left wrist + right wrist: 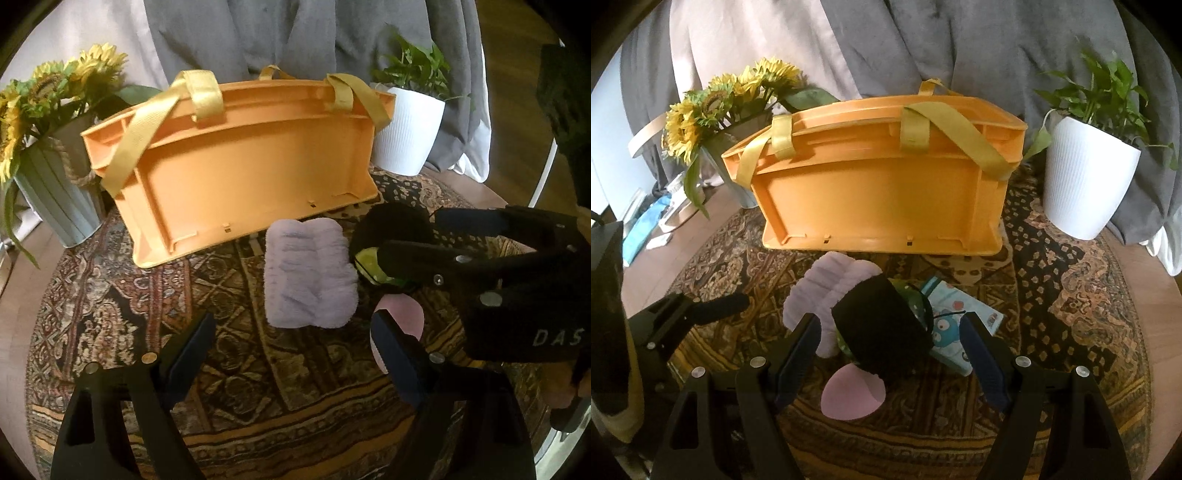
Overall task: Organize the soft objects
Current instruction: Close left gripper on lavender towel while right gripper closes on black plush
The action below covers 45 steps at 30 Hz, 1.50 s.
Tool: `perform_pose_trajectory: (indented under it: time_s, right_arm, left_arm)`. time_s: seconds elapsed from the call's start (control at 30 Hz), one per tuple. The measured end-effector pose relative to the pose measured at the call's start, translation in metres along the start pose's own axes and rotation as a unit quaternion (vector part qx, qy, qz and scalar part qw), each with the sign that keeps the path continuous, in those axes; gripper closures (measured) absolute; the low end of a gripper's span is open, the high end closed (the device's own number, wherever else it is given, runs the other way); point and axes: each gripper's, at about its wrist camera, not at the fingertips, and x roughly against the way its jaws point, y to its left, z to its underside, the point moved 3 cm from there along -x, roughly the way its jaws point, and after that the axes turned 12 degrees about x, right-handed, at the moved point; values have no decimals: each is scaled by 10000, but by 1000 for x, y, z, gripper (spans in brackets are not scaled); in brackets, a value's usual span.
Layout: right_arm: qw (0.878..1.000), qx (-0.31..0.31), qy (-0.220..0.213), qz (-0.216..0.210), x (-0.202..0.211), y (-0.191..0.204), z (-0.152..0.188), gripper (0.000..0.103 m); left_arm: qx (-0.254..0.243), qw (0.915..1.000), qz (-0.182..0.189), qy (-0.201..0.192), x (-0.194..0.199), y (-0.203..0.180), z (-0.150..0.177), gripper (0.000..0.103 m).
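Note:
An orange plastic crate (236, 162) with yellow straps stands on the patterned rug; it also shows in the right wrist view (882, 192). In front of it lie a folded lilac fluffy cloth (310, 273), also in the right wrist view (827, 280), and a black plush toy (882, 328) with a green face and pink foot (853, 395). My right gripper (890, 350) is open, its fingers on either side of the black plush. It shows in the left wrist view (406, 240). My left gripper (291, 343) is open and empty, low over the rug just short of the lilac cloth.
A grey pot of sunflowers (59, 195) stands left of the crate. A white pot with a green plant (1086, 177) stands right of it. A light blue cartoon packet (960, 325) lies under the plush's right side. Grey and pink fabric hangs behind.

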Motion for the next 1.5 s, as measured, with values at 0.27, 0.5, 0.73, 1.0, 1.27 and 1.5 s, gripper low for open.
perform_pose_trajectory:
  time_s: [0.27,0.5,0.73,1.0,1.27,1.5]
  right_arm:
    - [9998,78,66,-184,-14,0,1,26]
    - [9993,96,205,-307,-25,2,4,39]
    - [9993,84,182,-329,-25,3,6,42]
    - [9994,-116,123,-295,-17,-1,9,42]
    - [9992,-374,-2,-159,-5,-9,8,42]
    - [9985,-534,-77,-118,5,-15,5,42]
  left_arm:
    - [-16,10000,19,29,-14,-4,-4,19]
    - [-18,10000,-38,60,-26,-7,-8,25]
    - [-28,9999,16,150,-33,-9,-10,50]
    - [-44,10000,-23,48,-24,-12,-9,61]
    - [128,9997,-89,-175,-4,-10,-15,67]
    - [252,9990,-119,-336,12,-8,-22,75]
